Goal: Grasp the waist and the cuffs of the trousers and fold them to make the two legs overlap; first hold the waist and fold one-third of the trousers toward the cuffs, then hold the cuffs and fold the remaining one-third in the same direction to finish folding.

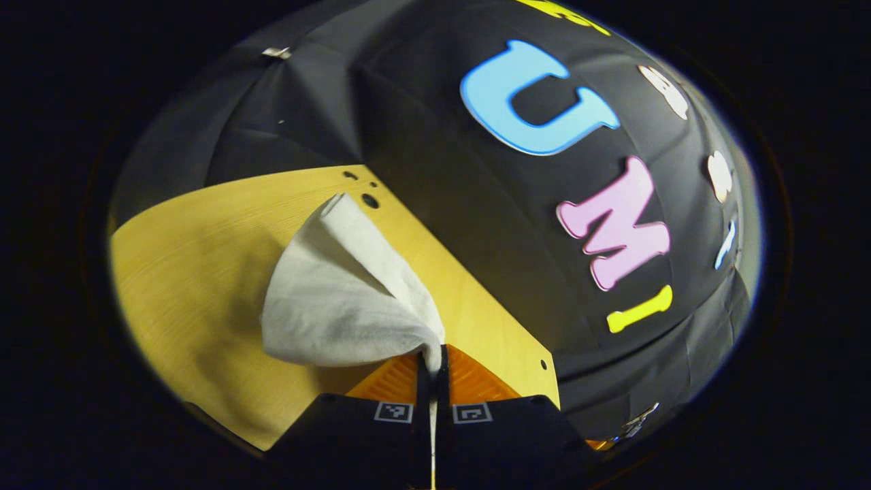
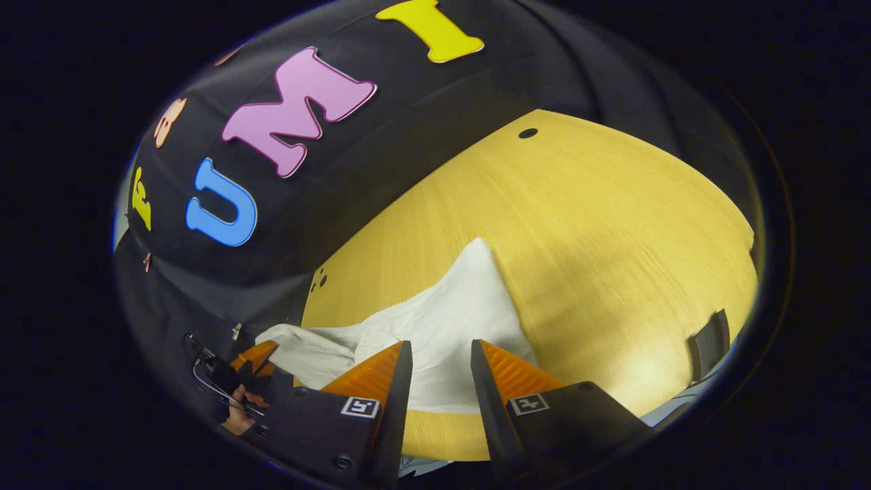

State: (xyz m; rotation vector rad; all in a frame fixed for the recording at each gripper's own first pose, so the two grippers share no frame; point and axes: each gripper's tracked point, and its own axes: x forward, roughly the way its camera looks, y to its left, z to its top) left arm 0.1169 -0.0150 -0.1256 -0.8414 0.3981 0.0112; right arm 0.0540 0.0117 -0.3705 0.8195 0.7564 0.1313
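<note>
White trousers [image 1: 340,292] hang in a bunched fold over the yellow wooden table [image 1: 190,272]. My left gripper [image 1: 433,355] is shut on one end of them, and the cloth fans out up and to the left from the closed fingers. In the right gripper view the trousers [image 2: 449,313] lie across the table [image 2: 612,224], stretching left to the left gripper [image 2: 257,355], which lifts their far end. My right gripper [image 2: 441,357] stands open just above the near edge of the cloth, its jaws well apart with white fabric showing in the gap.
The black cloth wall [image 1: 476,204] rises right behind the table's far edge. Small round holes [image 1: 369,200] mark the tabletop near a corner. A dark bracket [image 2: 708,340] sits at the table's right edge. A hand [image 2: 238,415] holds the left gripper.
</note>
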